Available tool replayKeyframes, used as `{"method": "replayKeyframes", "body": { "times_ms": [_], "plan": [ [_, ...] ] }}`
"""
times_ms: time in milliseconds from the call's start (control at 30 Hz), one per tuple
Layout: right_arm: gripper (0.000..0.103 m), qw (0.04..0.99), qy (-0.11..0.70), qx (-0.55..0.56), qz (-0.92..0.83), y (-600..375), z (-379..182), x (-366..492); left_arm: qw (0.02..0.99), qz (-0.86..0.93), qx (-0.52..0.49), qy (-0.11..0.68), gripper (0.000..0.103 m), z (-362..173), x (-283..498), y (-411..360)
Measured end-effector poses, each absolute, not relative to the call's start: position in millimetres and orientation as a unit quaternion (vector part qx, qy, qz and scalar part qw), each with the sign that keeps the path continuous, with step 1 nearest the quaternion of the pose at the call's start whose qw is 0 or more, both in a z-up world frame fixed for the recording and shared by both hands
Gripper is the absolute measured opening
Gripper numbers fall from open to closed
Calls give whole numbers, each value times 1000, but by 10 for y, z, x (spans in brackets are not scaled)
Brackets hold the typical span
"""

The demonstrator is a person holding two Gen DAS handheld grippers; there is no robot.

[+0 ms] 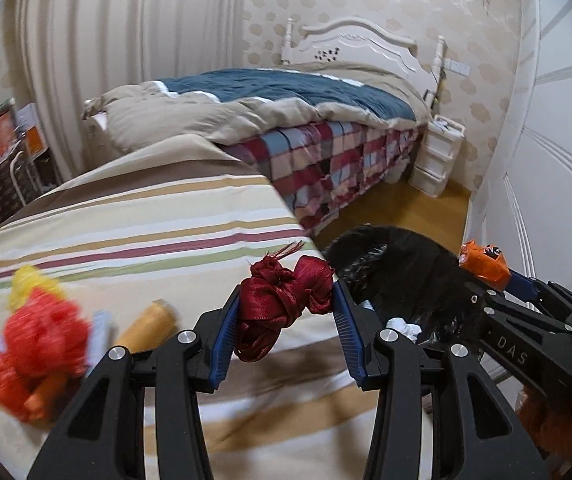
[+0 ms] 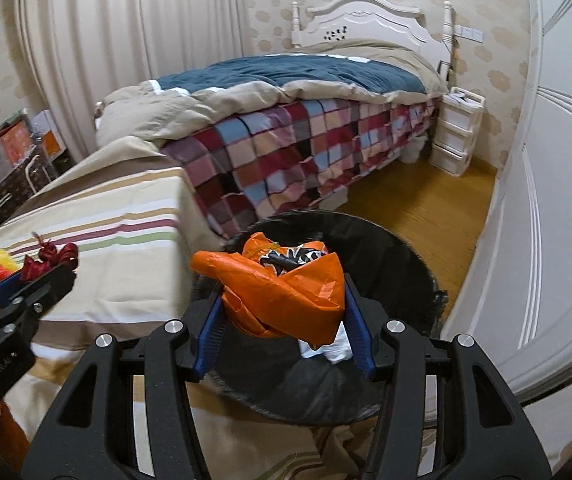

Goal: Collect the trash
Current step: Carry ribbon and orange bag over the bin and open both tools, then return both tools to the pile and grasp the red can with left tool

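My left gripper (image 1: 286, 316) is shut on a crumpled dark red ribbon (image 1: 282, 300), held above the striped bedcover (image 1: 146, 216) near its right edge. My right gripper (image 2: 284, 320) is shut on a crumpled orange wrapper (image 2: 286, 284) and hangs over the black-lined trash bin (image 2: 385, 264) on the floor beside the bed. In the left wrist view the right gripper (image 1: 497, 276) shows at the right with the orange wrapper (image 1: 481, 264) above the bin (image 1: 397, 264). White paper (image 1: 403, 326) lies inside the bin. The left gripper (image 2: 50, 268) with the ribbon (image 2: 52, 260) appears at the left of the right wrist view.
A red and yellow mesh bundle (image 1: 34, 344), a tan tube (image 1: 150, 324) and other scraps lie on the striped cover at the left. A second bed with a checked blanket (image 2: 305, 148) stands behind. A white drawer unit (image 2: 455, 132) and white wardrobe doors (image 2: 545, 200) border the wooden floor (image 2: 425, 208).
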State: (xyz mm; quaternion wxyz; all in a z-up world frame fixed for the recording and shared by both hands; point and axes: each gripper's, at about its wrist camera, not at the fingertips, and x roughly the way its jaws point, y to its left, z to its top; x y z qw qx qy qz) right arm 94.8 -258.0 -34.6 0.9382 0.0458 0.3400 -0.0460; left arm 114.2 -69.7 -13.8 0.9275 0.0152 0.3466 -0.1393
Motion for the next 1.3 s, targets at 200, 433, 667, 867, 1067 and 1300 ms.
{"method": "replayKeyframes", "body": {
  "times_ms": [200,433,667,867,1067,1300],
  "plan": [
    [52,934,348,55,-62,-2813,-449,1091,919,-151,31,363,46,-283,1337,-1064],
    [52,931,353,62,-74,-3011,-532,1205,914,-160,49,371,46,-364,1495,-1325],
    [52,927,360,68,-79,-3103,-627,1260,908,-162,61,381,46,-397,1587,-1474],
    [64,926,360,71,-87,-3124,-654,1289,908,-157,63,382,67,-392,1606,-1499],
    [69,927,354,76,-101,-3173,-632,1255,913,-144,49,378,79,-364,1615,-1427],
    [74,928,350,72,-103,-3110,-578,1163,920,-119,43,370,82,-285,1519,-1251]
  ]
}}
